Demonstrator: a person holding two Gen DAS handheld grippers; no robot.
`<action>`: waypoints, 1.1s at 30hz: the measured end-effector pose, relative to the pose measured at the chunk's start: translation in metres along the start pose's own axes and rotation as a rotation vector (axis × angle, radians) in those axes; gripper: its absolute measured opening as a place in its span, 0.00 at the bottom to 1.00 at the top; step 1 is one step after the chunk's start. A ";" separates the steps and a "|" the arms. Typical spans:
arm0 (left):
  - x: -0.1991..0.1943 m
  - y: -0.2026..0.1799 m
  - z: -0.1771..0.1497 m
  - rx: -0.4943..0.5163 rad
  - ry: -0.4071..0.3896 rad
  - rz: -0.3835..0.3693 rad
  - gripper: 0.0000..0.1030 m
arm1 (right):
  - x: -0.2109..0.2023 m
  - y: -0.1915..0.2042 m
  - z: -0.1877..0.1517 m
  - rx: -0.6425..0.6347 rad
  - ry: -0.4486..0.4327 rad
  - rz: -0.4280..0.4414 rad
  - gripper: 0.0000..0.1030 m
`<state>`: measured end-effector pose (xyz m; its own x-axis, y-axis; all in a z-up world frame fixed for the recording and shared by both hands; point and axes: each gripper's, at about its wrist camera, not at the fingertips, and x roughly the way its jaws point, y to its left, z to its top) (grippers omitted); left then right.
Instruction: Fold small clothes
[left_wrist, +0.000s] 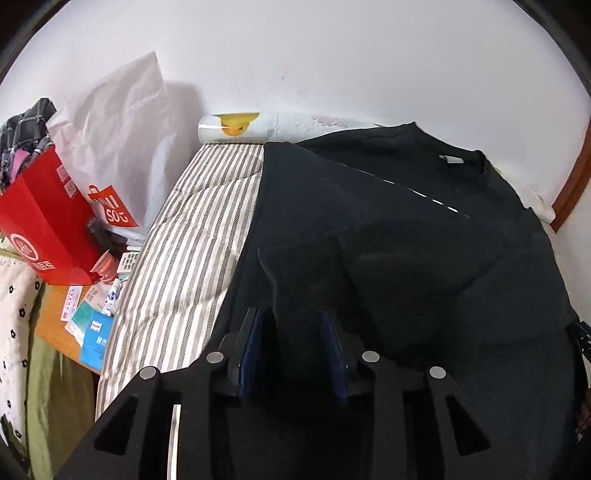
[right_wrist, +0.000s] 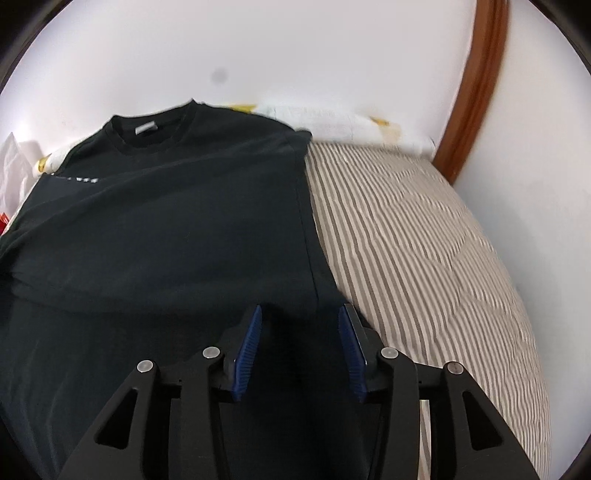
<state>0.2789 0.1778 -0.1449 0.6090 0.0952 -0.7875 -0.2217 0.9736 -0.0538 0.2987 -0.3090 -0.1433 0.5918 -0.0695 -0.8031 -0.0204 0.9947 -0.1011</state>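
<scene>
Free striped bed (right_wrist: 424, 236) surface lies to the right of the black T-shirt (right_wrist: 166, 221) and in a narrower strip to its left. Beyond that strip, a red bag (left_wrist: 48, 218) and white bag (left_wrist: 118, 147) stand in the way; the wall (left_wrist: 332, 55) closes the far side.

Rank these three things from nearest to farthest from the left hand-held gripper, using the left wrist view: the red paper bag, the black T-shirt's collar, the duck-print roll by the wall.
From the left hand-held gripper:
1. Black T-shirt's collar, ahead and to the right, on the bed.
2. Red paper bag, far left, beside the bed.
3. Duck-print roll, against the wall at the bed's far edge.
The bag and the collar are close to call.
</scene>
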 end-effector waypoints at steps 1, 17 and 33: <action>-0.008 -0.001 -0.005 -0.006 -0.013 -0.003 0.31 | -0.003 -0.001 -0.005 0.010 0.012 0.006 0.42; -0.107 -0.020 -0.084 -0.001 -0.082 -0.049 0.31 | -0.092 -0.023 -0.072 0.032 -0.060 -0.010 0.42; -0.136 0.002 -0.167 -0.051 -0.013 -0.061 0.31 | -0.111 -0.050 -0.152 0.116 0.038 0.116 0.49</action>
<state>0.0685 0.1318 -0.1404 0.6327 0.0387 -0.7735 -0.2223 0.9658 -0.1334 0.1122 -0.3625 -0.1385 0.5596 0.0462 -0.8275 0.0076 0.9981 0.0608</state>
